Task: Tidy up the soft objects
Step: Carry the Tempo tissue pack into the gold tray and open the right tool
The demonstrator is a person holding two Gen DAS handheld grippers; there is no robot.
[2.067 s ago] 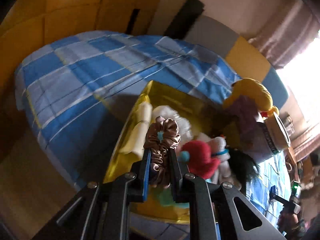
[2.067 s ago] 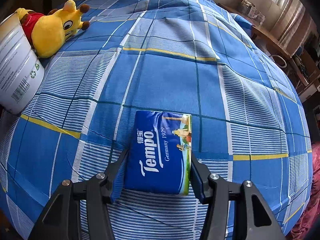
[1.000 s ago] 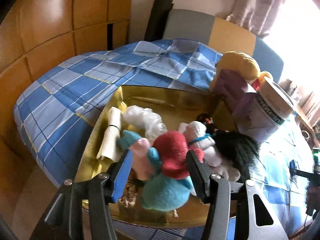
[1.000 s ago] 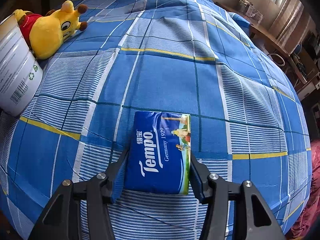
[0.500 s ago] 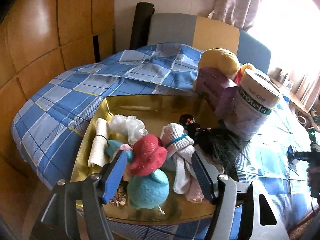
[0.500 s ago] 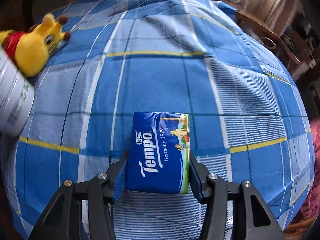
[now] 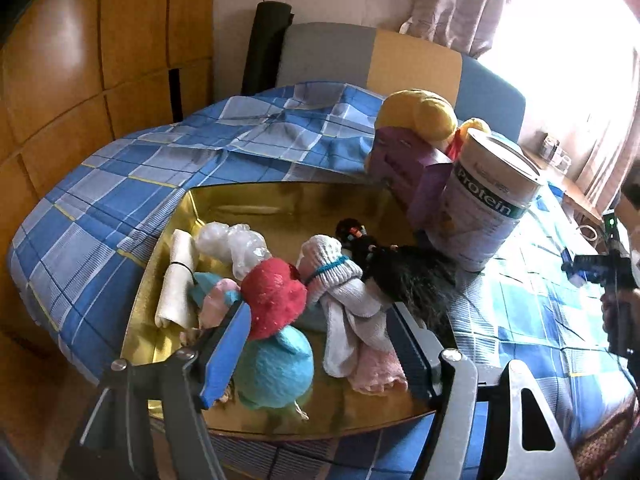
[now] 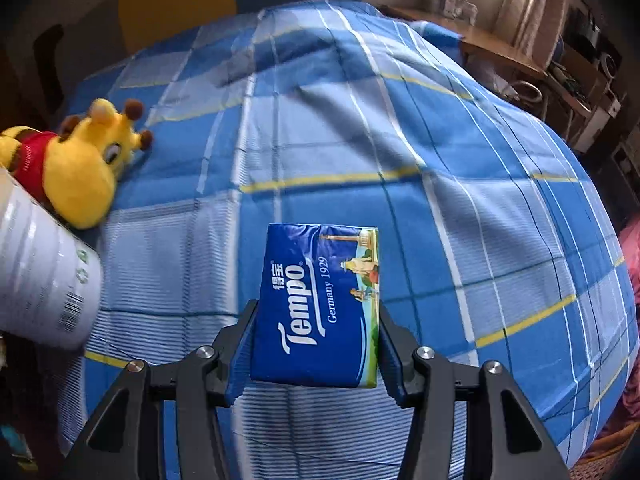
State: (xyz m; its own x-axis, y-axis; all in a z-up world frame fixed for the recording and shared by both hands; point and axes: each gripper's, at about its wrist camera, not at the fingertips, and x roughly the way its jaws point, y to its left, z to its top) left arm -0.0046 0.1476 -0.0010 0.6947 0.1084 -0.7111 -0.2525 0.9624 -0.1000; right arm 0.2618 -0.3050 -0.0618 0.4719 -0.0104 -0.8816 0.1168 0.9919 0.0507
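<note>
A gold tray [image 7: 280, 200] on the blue checked bed holds several soft things: a red and teal plush [image 7: 276, 332], rolled white socks [image 7: 340, 292], a white cloth roll [image 7: 178, 276], crumpled plastic [image 7: 236, 244] and a black hairy piece [image 7: 404, 276]. My left gripper [image 7: 320, 340] is open and empty above the tray's near side. My right gripper [image 8: 316, 340] is shut on a blue Tempo tissue pack [image 8: 316, 300] and holds it above the bed. It also shows far right in the left wrist view [image 7: 576, 268].
A white protein can [image 7: 488, 208], a purple box [image 7: 416, 172] and a yellow plush toy [image 8: 76, 168] stand beside the tray. The can [image 8: 40, 276] is at the right wrist view's left edge. A wooden wall is left, a cluttered shelf [image 8: 560, 56] far right.
My left gripper let go of the brown scrunchie into the tray, opened and drew back and up. My right gripper lifted the tissue pack off the bed and swung left toward the can.
</note>
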